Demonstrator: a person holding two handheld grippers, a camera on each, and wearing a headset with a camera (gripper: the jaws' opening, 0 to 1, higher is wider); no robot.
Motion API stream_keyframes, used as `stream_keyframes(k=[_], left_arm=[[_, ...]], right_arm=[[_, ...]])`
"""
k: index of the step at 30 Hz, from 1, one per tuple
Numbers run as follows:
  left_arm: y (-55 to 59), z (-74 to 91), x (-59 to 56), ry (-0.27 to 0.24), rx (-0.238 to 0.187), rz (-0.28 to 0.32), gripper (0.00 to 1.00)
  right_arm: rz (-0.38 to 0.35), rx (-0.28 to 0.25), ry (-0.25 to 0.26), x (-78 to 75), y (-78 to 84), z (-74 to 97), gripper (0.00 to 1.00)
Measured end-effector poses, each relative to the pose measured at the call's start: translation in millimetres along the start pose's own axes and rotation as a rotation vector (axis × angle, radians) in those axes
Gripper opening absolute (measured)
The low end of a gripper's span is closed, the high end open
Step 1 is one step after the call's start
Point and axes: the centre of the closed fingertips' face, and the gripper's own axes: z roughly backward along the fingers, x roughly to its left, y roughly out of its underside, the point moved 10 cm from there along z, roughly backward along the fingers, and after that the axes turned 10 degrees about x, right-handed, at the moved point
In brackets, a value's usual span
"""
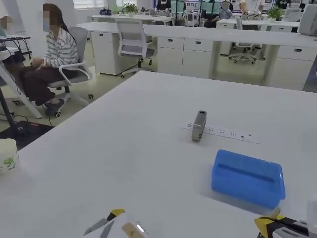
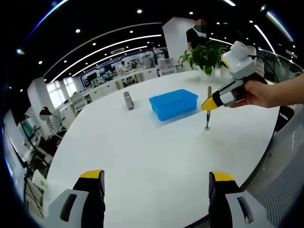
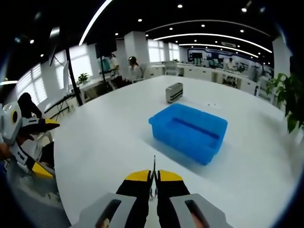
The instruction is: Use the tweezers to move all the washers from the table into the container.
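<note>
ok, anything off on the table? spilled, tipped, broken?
Nothing stands out. The container sits upright and whole on the table. What look like the washers lie in a row by the grey box, none scattered. The right gripper is shut on the tweezers; the left gripper is open.

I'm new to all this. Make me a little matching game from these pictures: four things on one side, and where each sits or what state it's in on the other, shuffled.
Things
1. left gripper
2. right gripper
3. grey box
4. white cup

Places or states
A. near the left edge of the table in the head view
B. jaws wide apart, holding nothing
C. shut on the tweezers
D. standing by the row of washers

Pairs: 1-B, 2-C, 3-D, 4-A
</note>
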Motion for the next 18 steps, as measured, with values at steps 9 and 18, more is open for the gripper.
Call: stream_keyframes(k=[9,18], left_arm=[[-0.5,0.7,0.2,-0.009,-0.009,-0.004,0.93],[0.6,-1.4,-2.4,-0.003,0.022,-0.023,0.93]], right_arm=[[0.008,0.005,0.002,-0.8,0.2,0.9,0.00],[-0.060,-0.072,-0.014,-6.1,-11.1,12.4,0.00]])
